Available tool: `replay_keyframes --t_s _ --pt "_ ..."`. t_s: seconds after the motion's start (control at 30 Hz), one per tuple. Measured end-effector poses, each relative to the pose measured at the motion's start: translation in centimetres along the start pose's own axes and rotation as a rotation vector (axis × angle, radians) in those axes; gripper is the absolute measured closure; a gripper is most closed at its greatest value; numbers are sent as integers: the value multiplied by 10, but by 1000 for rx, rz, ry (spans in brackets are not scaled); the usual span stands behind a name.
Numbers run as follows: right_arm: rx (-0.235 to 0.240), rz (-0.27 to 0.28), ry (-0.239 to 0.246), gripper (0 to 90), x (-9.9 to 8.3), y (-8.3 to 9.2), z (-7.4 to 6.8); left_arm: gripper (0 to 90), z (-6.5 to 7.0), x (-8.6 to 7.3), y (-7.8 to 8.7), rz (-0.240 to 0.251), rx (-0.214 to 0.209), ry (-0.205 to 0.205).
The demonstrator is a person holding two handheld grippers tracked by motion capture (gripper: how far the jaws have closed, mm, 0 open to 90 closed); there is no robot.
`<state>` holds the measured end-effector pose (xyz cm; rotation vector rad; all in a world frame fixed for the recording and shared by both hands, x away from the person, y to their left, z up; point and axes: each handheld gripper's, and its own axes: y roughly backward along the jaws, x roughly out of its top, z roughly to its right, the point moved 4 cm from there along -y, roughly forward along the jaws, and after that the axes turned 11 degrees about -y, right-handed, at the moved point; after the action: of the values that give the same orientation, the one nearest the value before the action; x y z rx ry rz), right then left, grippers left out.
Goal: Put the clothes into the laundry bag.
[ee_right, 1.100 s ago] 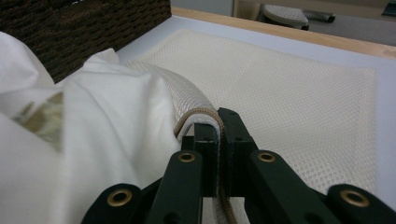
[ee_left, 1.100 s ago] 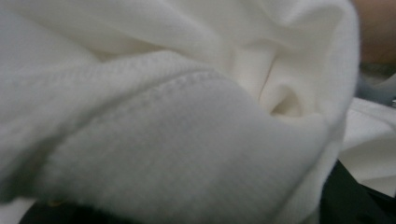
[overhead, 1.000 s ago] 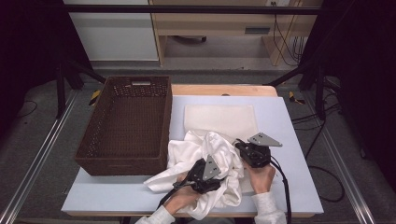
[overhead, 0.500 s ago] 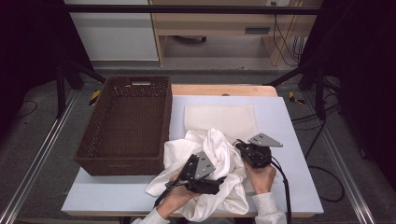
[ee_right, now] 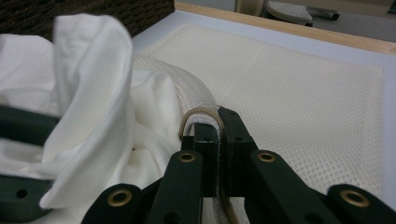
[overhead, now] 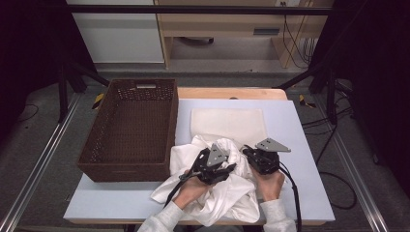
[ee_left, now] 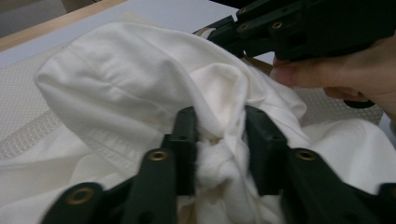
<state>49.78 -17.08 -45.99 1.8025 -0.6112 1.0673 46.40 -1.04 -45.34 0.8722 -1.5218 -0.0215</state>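
The left claw (ee_left: 219,140) has its jaws part-closed on a bunched fold of the white garment (ee_left: 140,88), cloth pinched between them. Since half a second ago it has shifted from the near-left part of the heap toward the middle, and its hand (overhead: 189,189) has followed, so the two claws now sit just beside each other. The right claw (ee_right: 218,126) has kept its place, jaws pressed together on the beige-piped edge of the cream mesh bag (ee_right: 299,93).

In the high view the garment (overhead: 227,193) lies crumpled on the near middle of the table (overhead: 300,145), overlapping the near edge of the mesh bag (overhead: 227,123), with the brown wicker basket (overhead: 96,145) at its left, touching or nearly so. That view hides both grips under the claw bodies. The left gripper view shows the pinched fold and, beyond it, the right claw (ee_left: 229,35) in the person's right hand (ee_left: 345,77). The right gripper view shows the piped hem looped over its jaw tips and the mesh weave stretching away.
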Motion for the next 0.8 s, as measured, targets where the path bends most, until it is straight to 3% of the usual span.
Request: replay_keyframes --t_s 0.1,0.23,0.3,0.4,0.47,0.63,0.67,0.7,0.73,0.8 --pt "1 6 -4 868 1 1 0 759 5 1 5 15 -12 -12" --pt "4 17 -13 868 2 2 1 774 23 9 8 23 -58 -69" --pt "3 20 -12 868 2 2 1 774 30 11 1 0 -55 -97" --pt "6 34 -15 868 4 5 1 774 35 4 -20 -57 -88 -83" --pt "21 55 -12 869 7 9 0 772 37 -1 -36 -87 -79 -105" --pt "29 69 -5 868 9 12 -3 750 38 1 -35 -89 -70 -114" --pt "27 68 -6 868 8 13 -2 641 39 1 -31 -78 -74 -109" --pt "27 68 -6 868 8 13 -2 641 39 3 -27 -68 -80 -103" --pt "29 66 -5 868 7 13 -1 543 38 5 -20 -62 -87 -96" --pt "25 62 -6 868 6 13 1 362 32 10 -3 -46 -58 -98"
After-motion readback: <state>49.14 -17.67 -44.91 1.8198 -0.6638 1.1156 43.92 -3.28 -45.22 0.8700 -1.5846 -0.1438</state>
